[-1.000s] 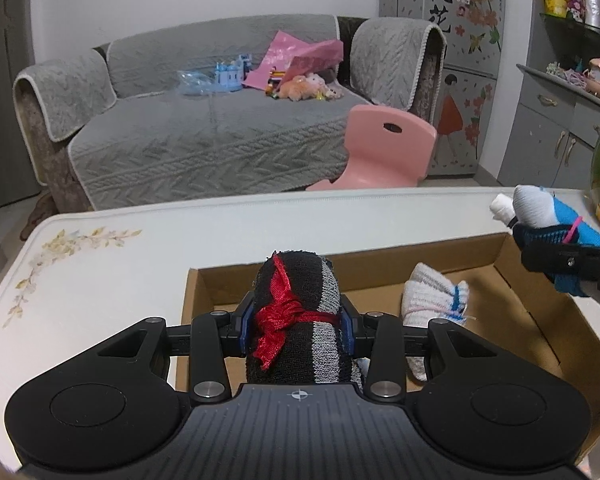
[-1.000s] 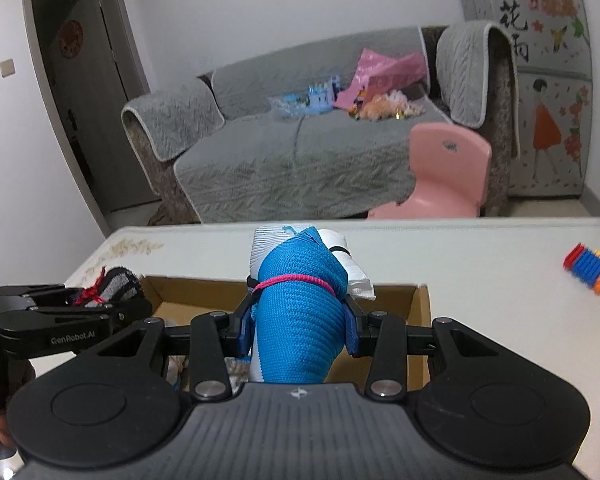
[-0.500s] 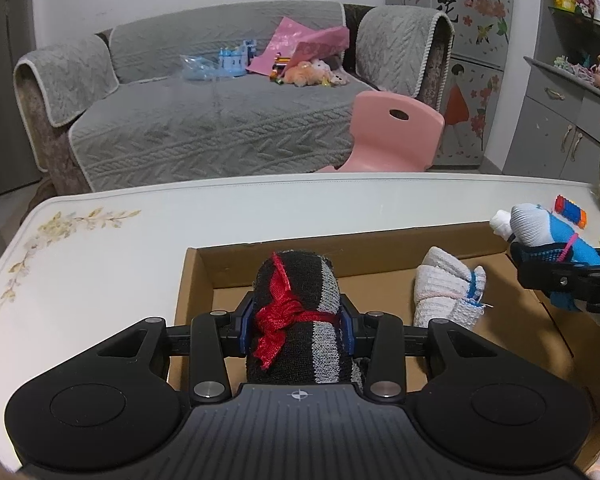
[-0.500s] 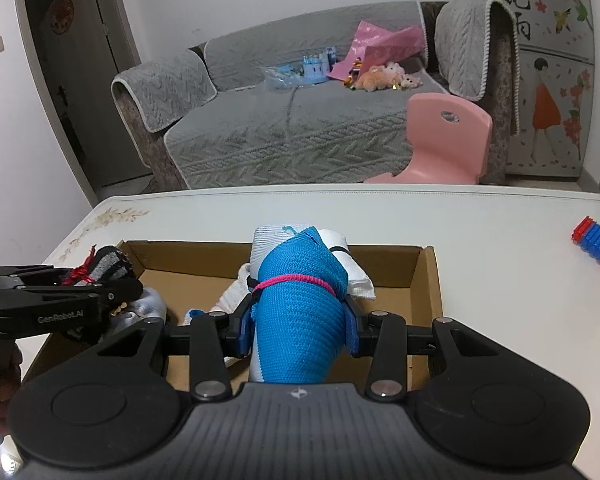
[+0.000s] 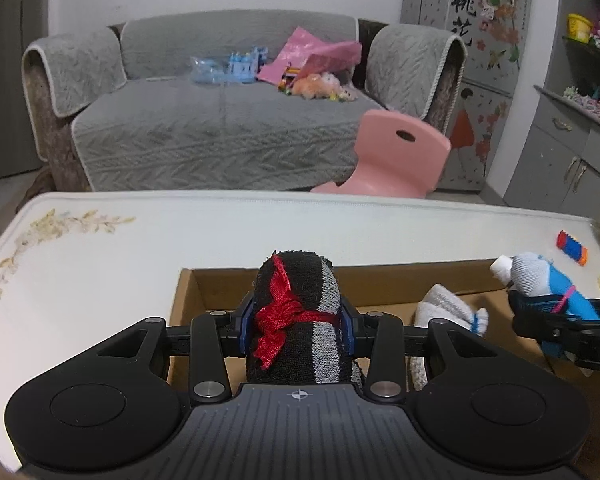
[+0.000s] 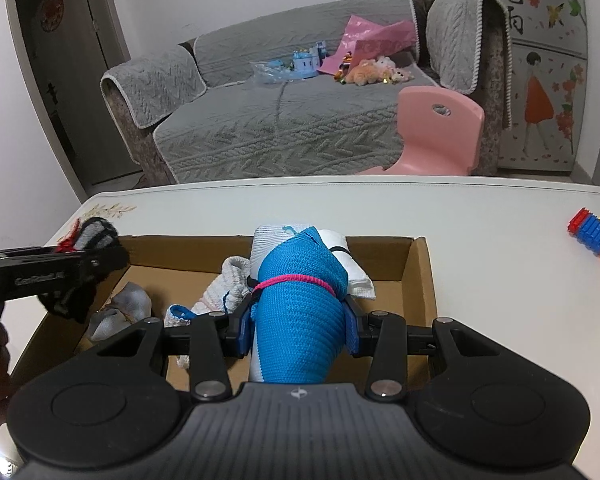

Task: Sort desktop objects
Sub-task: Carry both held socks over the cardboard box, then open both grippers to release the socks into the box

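Two sock bundles now held lower over the cardboard box [image 6: 420,276].

Both have dropped toward the box since a second ago, so release looks close. Left gripper [image 5: 298,322] is clamped on the black-and-grey bundle [image 5: 300,320], tied with red; right gripper [image 6: 298,322] is clamped on the blue bundle [image 6: 300,312], banded pink, above the white socks [image 6: 224,292] inside.

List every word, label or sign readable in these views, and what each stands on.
"桃花": decorated cabinet door behind the sofa, left wrist view.
"GenRobot.AI": side of the left gripper, right wrist view, blurred and only barely legible.
Round red sign on the room door: too blurred to read.
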